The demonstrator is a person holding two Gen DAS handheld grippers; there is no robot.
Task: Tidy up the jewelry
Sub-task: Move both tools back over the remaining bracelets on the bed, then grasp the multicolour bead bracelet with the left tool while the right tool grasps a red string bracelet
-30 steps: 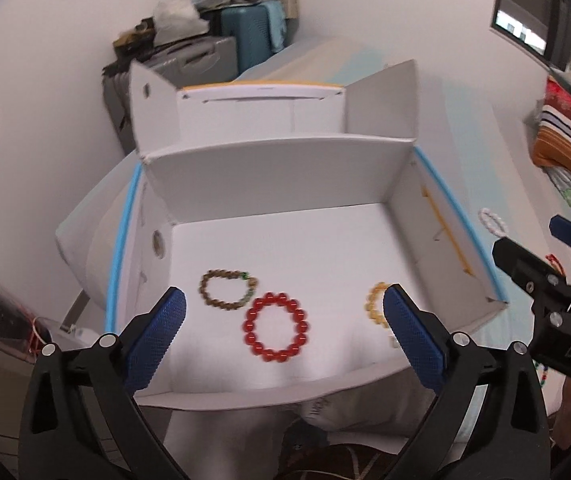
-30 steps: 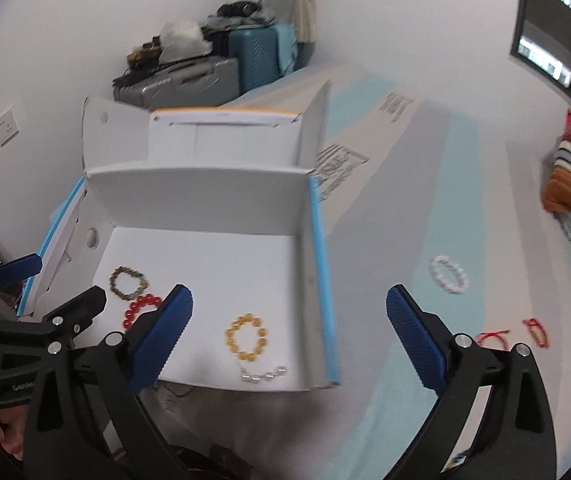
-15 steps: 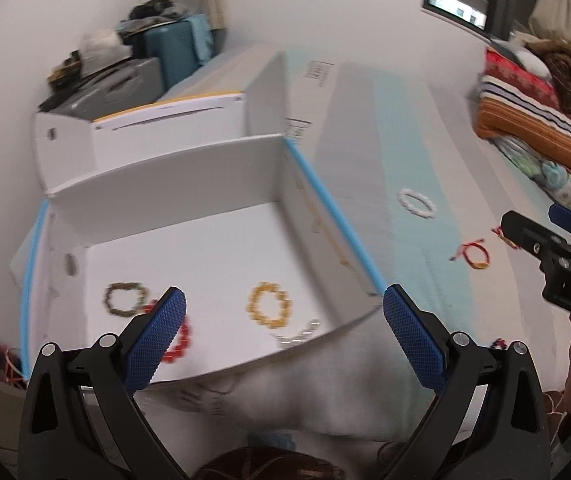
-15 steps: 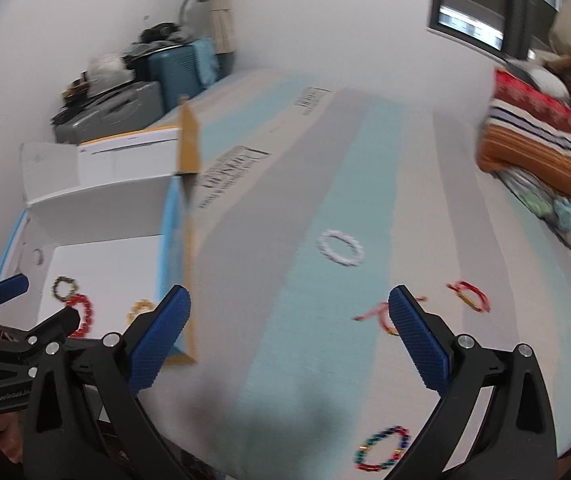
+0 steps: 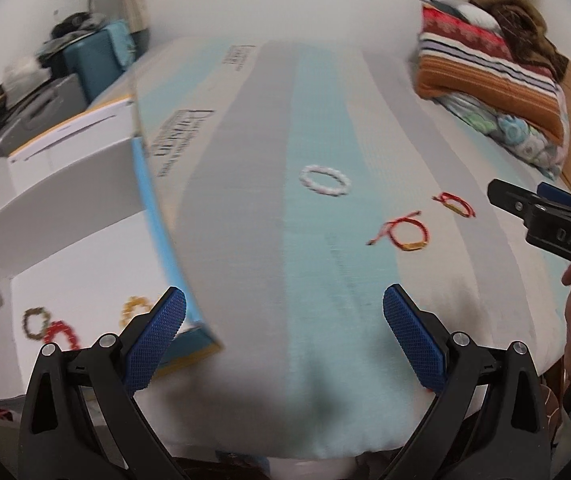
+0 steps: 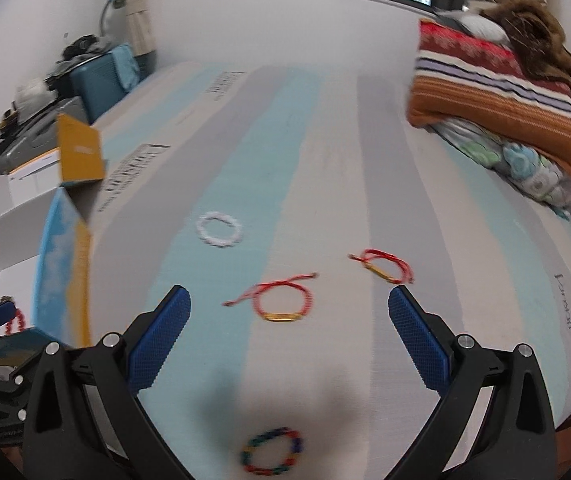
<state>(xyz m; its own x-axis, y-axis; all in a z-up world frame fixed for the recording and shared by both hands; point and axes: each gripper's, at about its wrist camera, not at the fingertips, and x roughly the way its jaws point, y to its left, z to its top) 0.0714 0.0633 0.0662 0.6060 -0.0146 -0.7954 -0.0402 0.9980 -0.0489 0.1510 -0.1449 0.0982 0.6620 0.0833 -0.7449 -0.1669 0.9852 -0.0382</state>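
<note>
Both grippers hang over the striped mattress (image 6: pixel 325 152) with jaws spread wide and nothing between them. Nearest the right gripper (image 6: pixel 289 336) lies a multicoloured bead bracelet (image 6: pixel 271 456), just below its fingers. Between its fingertips sits a red cord bracelet (image 6: pixel 283 302) with a gold bar, and a second red cord bracelet (image 6: pixel 383 266) lies just beyond the right finger. Farther off rests a white bead bracelet (image 6: pixel 219 229). The left gripper (image 5: pixel 283 340) hovers beside the open white box (image 5: pixel 69 248), which holds a brown bracelet (image 5: pixel 34 322), a red bead bracelet (image 5: pixel 60 333) and a yellow bracelet (image 5: pixel 135 307). Folded blankets (image 6: pixel 497 92) are stacked at the far right.
</note>
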